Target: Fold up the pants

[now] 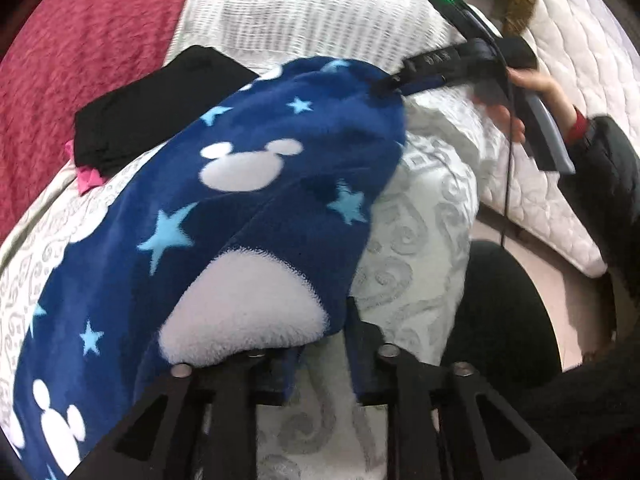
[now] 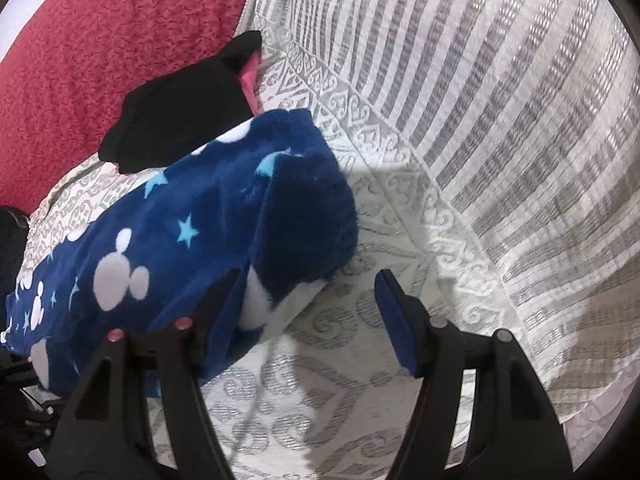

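Fleecy navy pants [image 1: 248, 184] with white mouse heads and blue stars lying doubled on bed [image 2: 460, 128], left tool [image 1: 320, 364] pinching their edge, right tool [image 2: 316, 312] gaping, gripping nothing.

We see lots of bare white bedspread [image 2: 420, 380] to the right of the blue pants [image 2: 200, 220], so our right gripper [image 2: 312, 316], with its jaws wide apart, has room to slide that way. On the far side, a folded black cloth [image 2: 184, 108] lies touching the top end of the pants, and just past it a red blanket [image 2: 100, 40] fills that corner. Near our left gripper [image 1: 316, 344] the fluffy pants bunch up right at the fingers, and a dark chair [image 1: 504, 312] sits close beside the bed edge.
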A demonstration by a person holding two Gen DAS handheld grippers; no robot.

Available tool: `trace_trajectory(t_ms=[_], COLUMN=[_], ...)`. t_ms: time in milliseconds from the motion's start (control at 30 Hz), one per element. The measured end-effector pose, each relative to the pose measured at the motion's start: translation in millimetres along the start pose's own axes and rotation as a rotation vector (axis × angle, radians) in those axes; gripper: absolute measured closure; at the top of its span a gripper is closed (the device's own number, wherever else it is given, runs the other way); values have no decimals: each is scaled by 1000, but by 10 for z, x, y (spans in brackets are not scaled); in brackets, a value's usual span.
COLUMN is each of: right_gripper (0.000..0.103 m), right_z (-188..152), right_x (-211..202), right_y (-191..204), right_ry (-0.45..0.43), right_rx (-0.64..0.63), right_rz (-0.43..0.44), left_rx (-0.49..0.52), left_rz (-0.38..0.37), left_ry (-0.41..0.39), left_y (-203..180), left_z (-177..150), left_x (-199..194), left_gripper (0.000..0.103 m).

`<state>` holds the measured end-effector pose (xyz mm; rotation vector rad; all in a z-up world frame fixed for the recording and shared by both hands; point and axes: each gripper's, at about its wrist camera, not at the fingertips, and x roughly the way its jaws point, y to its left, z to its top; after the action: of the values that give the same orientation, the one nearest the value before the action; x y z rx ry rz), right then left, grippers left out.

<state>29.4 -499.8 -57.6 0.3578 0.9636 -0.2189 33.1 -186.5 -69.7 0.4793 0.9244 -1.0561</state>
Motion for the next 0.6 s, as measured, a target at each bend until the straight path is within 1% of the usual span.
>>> trace_trajectory(t_ms=[33,67,133,200,233,267,300,333,367,400,433,467,500,533,567,600], right_gripper=[36,36,34,25,19,18,18,22,59,79,81,82,82,82,80,79], right_z=[-1,11,46,104,132,158,175,188,198,208,218,234,257,282,312,326], right_x=[7,16,28,37,52,99,159,226,306,341,348,251,143,29,-31,-9], right_y=[-2,-4,-32,-112,-152,-195,-219,-227,-206,-162,-136,-132,-122,-97,-42,10], right_ry=[4,6,5,-4,-7,3,23,44,66,73,80,40,-3,-47,-63,-42], right_rx=[-1,-3,8,52,79,110,133,150,153,140,141,173,177,159,105,47], right_rz=[6,8,9,32,53,82,102,116,126,125,105,92,91,82,56,15], left_rx=[-6,-3,24,54,49,32,7,-26,-48,-65,-72,-62,-41,-12,0,0], left_rz=[0,6,42,68,59,38,20,22,23,15,6,7,13,19,9,11], left_ry=[-9,-19,-56,-85,-85,-77,-57,-35,-40,-56,-73,-93,-107,-108,-87,-74], left_y=[5,-12,-86,-166,-197,-206,-212,-213,-213,-210,-221,-252,-291,-342,-383,-403], left_z=[18,52,131,204,248,268,280,280,265,240,212,179,148,113,76,47], left_x=[-4,-9,-19,5,49,78,120,154,142,99,31,-33,-76,-88,-50,-4], left_gripper=[67,51,38,37,40,59,71,81,88,91,91,91,91,92,92,92])
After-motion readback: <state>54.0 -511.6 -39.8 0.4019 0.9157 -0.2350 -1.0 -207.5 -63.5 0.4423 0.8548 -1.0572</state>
